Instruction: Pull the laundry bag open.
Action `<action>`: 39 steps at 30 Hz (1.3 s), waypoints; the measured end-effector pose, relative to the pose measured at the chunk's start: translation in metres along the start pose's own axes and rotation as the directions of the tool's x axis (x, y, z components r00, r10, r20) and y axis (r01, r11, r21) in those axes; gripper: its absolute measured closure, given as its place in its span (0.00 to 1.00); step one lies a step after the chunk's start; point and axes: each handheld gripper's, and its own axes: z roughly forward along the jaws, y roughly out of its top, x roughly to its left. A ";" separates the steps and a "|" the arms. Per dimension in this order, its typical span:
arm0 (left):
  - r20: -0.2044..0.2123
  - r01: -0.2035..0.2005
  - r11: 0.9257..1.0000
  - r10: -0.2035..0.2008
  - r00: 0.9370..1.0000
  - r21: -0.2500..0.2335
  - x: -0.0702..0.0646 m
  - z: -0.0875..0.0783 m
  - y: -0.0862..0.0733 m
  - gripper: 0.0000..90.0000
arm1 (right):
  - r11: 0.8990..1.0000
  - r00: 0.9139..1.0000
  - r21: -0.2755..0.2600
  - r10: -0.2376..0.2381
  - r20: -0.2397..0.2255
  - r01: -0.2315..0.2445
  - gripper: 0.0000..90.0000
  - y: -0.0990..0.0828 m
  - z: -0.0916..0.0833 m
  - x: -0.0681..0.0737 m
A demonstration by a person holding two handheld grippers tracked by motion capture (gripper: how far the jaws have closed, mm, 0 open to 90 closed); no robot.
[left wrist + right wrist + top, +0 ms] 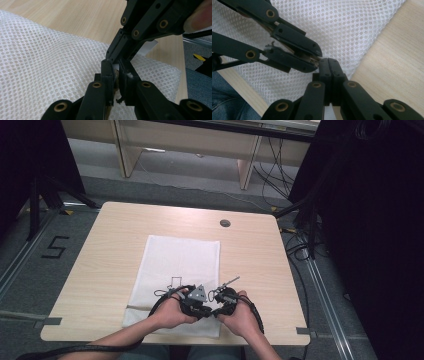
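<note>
1. High view: your two hands meet at the near edge of the white mesh bag (180, 270), which lies flat on the pale wooden table (90, 270). Most of the work looks still ahead.
2. Left gripper view: the left gripper (115, 68) is nearly closed, seemingly pinching a small pale piece; the mesh is honeycombed and soft.
3. Right gripper view: the right gripper (328, 62) is pressed together, tip to tip with the other one.
</note>
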 end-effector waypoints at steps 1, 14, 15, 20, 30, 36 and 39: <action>-0.002 -0.001 1.000 0.001 1.000 0.000 0.000 0.000 0.000 0.91 | 1.000 1.000 0.002 0.006 -0.001 -0.006 1.00 0.000 0.000 0.000; -0.006 -0.034 0.999 0.034 0.999 0.018 0.000 -0.008 0.002 0.92 | 1.000 1.000 0.014 -0.001 -0.002 0.001 1.00 0.002 0.000 0.000; -0.001 -0.031 0.999 0.031 1.000 0.015 0.001 -0.009 0.002 0.91 | 1.000 1.000 0.007 0.008 -0.004 -0.008 1.00 0.001 0.001 0.000; 0.002 -0.033 0.999 0.033 0.999 0.011 0.002 -0.011 0.002 0.92 | 1.000 1.000 0.016 -0.003 -0.006 0.003 1.00 0.002 0.000 0.000; -0.004 -0.021 1.000 0.021 1.000 0.013 0.000 -0.016 0.002 0.92 | 1.000 1.000 0.022 -0.005 0.005 0.005 1.00 0.002 0.000 0.001; -0.004 -0.023 1.000 0.023 1.000 0.011 0.000 -0.016 0.002 0.92 | 1.000 1.000 0.022 -0.004 0.002 0.004 1.00 0.002 0.000 0.000; -0.007 -0.017 1.000 0.017 1.000 0.009 0.000 -0.017 0.002 0.92 | 1.000 1.000 0.025 0.003 0.009 -0.003 1.00 0.002 0.000 0.002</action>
